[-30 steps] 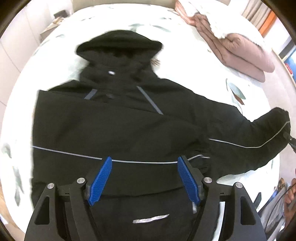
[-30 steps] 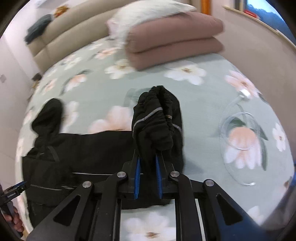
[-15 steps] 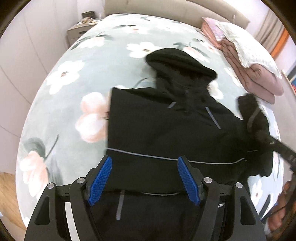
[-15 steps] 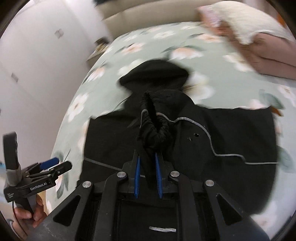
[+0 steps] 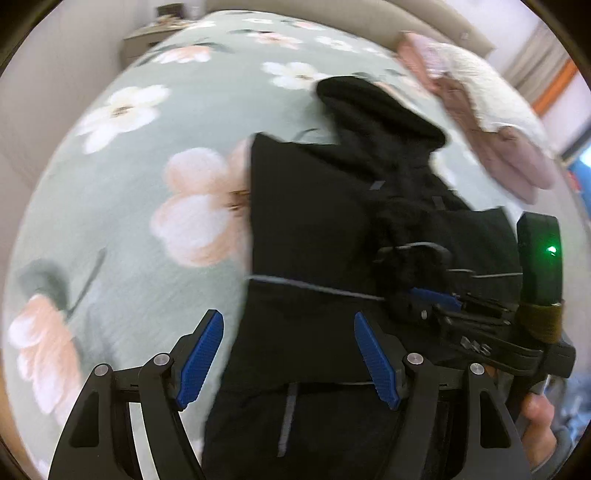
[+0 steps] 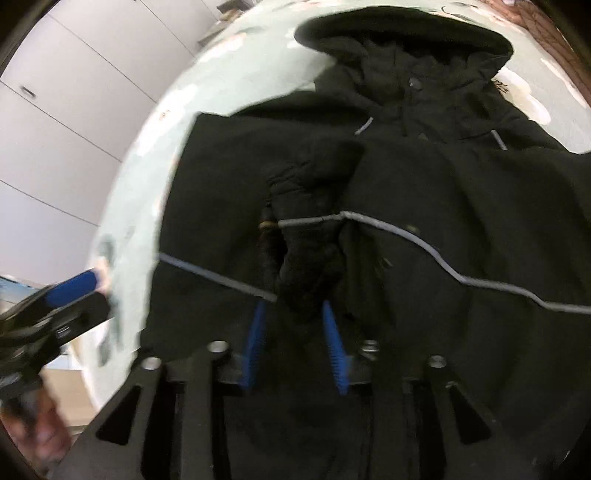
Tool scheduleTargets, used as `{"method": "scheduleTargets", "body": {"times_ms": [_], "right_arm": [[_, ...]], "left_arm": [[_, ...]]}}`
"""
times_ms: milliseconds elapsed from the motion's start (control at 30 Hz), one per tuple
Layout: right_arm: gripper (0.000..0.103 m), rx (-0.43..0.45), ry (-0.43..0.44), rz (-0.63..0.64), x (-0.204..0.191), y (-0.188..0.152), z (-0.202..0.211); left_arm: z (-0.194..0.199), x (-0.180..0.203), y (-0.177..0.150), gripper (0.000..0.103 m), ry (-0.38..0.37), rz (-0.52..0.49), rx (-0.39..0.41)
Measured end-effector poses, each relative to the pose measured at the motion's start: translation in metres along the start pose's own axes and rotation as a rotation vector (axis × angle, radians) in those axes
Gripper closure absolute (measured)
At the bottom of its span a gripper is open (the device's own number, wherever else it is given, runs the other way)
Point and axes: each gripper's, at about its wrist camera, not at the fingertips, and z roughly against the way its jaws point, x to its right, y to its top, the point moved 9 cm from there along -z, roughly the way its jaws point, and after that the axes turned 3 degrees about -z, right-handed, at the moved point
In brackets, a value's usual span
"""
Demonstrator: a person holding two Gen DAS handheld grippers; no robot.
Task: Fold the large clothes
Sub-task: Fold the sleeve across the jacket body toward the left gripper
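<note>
on the bed [image 5: 122, 192], nearest the edge where the person stands, one black hooded jacket [image 5: 314, 229] lies spread flat on a pale green cover printed with large pink and white flowers. its lower hem is closest, its hood [image 6: 402, 33] points toward the far side, and thin grey piping runs across the body. one sleeve is folded over the chest, with its gathered cuff [image 6: 306, 236] lying on the middle of the front.

two claws hang over the jacket, one in each of the person's hands, both tipped downward. the left claw [image 5: 288, 354] hovers with its two blue pads spread wide over the jacket's left edge, gripping nothing; one pad sits over the flowered cover and the other over black cloth. the right claw [image 6: 295, 343] has just been opening; its blue pads now stand apart on either side of the end of the cuff, which lies between them, and they do not appear to press on it, though blur makes contact hard to judge. a hand [image 5: 537, 410] shows at the right claw's grip.

further off, a stack of folded dusty-pink bedding [image 5: 498, 147] with a white fluffy piece on top rests at the far right of the bed. beyond the bed are a beige padded headboard [image 5: 424, 26], a small nightstand [image 5: 155, 37] in the far left corner, and pale panelled cupboard doors [image 6: 74, 129] along the left wall.
</note>
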Motion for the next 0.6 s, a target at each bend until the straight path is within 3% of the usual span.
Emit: {"method": "scheduleTargets", "body": {"times_ms": [100, 200, 267, 367, 400, 467, 600], "right_arm": [[0.021, 0.074, -0.058, 0.01, 0.016, -0.009, 0.047], [0.021, 0.097, -0.116, -0.052, 0.045, -0.017, 0.073], [0.021, 0.098, -0.154, -0.104, 0.068, -0.022, 0.082], [0.021, 0.103, -0.178, -0.18, 0.094, -0.03, 0.088], [0.021, 0.105, -0.183, -0.204, 0.103, -0.031, 0.094], [0.021, 0.116, -0.208, -0.233, 0.113, -0.034, 0.095], [0.021, 0.151, -0.285, -0.252, 0.128, -0.033, 0.115]], "left_arm": [[-0.004, 0.025, 0.012, 0.028, -0.095, -0.029, -0.009], [-0.021, 0.056, 0.028, 0.028, -0.202, -0.032, -0.02], [-0.05, 0.073, 0.033, 0.028, -0.25, -0.015, -0.078], [-0.096, 0.079, 0.033, 0.029, -0.193, -0.013, -0.162], [-0.11, 0.082, 0.031, 0.033, -0.185, -0.014, -0.188], [-0.122, 0.091, 0.032, 0.079, -0.191, -0.026, -0.193], [-0.097, 0.105, 0.048, 0.086, -0.19, -0.098, -0.092]]}}
